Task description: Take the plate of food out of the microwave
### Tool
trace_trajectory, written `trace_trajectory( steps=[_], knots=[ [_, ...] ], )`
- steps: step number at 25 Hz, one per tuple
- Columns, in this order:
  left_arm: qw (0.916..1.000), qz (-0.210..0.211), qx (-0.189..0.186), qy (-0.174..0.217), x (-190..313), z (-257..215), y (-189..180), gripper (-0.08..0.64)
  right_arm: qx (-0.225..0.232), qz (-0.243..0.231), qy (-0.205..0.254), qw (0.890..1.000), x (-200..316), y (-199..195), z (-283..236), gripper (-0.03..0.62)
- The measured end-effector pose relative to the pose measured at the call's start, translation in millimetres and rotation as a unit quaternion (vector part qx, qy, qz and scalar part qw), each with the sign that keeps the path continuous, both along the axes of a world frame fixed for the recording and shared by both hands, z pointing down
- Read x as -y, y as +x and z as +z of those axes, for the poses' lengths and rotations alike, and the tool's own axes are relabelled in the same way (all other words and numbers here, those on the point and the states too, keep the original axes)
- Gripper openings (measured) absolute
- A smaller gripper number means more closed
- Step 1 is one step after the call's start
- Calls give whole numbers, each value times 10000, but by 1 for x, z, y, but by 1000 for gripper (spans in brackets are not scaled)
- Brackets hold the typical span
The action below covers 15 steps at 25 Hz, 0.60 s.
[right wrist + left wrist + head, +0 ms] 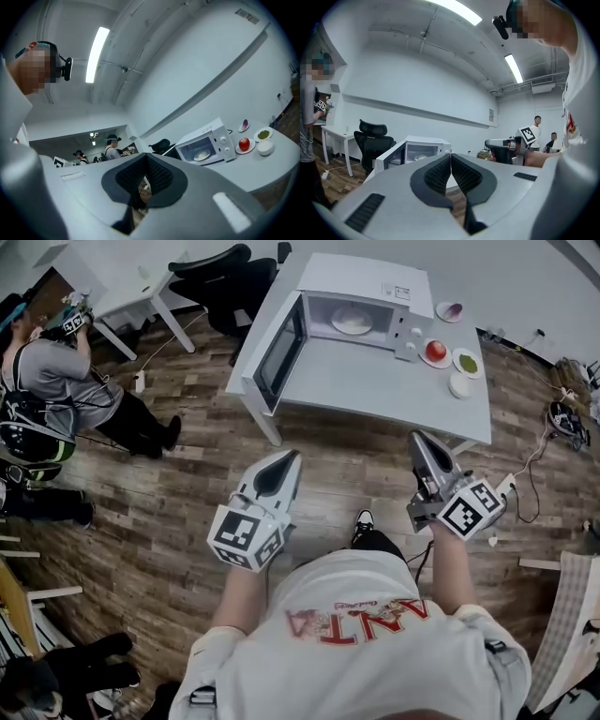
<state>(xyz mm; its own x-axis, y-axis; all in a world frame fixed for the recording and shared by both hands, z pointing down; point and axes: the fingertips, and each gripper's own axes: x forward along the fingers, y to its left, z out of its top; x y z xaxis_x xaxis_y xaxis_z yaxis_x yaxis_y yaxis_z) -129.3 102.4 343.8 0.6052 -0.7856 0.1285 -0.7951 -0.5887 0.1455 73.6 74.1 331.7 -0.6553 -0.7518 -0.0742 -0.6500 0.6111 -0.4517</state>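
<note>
A white microwave [361, 301] stands at the back of a white table [375, 390], its door [279, 351] swung open to the left. Inside it lies a white plate of food [352, 322], also seen as the plate [202, 155] in the right gripper view and faintly as the plate [420, 157] in the left gripper view. My left gripper [284, 458] and right gripper [419, 439] hang over the wooden floor, well short of the table, both pointing toward it. Each is shut with nothing held: left gripper [450, 154], right gripper [146, 157].
To the right of the microwave sit a plate with a red apple [436, 352], a plate of green food [468, 363], a white bowl [460, 384] and a small dish [450, 311]. A black chair [225, 277] stands behind the door. A person [56, 381] crouches at the left. Cables [525, 474] trail at the right.
</note>
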Motion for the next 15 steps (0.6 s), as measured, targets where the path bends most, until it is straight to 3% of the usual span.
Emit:
trace_trajectory(
  steps=[10,15],
  knots=[
    [9999,-109,57,-83,104,-10,92,9,346,86,-336,9988,108,108,13,3],
    [9985,-358,313,-264,132,-6,110,9,689,-33,-688,9952,142,133,40,3]
  ],
)
